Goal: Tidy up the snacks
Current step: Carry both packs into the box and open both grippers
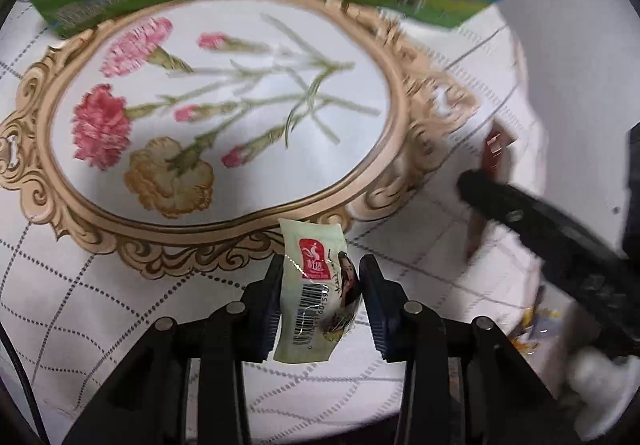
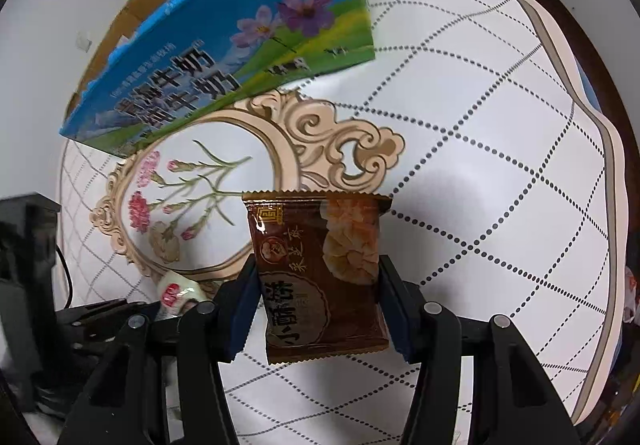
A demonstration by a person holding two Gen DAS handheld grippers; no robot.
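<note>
Glossy brown crinkle-edged packet (image 2: 320, 277) fills the right tool (image 2: 318, 301); left tool (image 1: 320, 297) pinches a pale green sachet (image 1: 316, 293).

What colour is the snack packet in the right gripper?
Brown, with a pastry picture on the snack packet; the right wrist view shows it best.

Open tablecloth (image 2: 500, 173) to the right, blue carton (image 2: 240, 57) blocking the far side

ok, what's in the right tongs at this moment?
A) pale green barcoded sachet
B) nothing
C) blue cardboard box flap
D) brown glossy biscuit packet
D: in the right wrist view the right tongs clamp the brown glossy biscuit packet by both side edges; the pale green barcoded sachet is in the left tongs.
</note>
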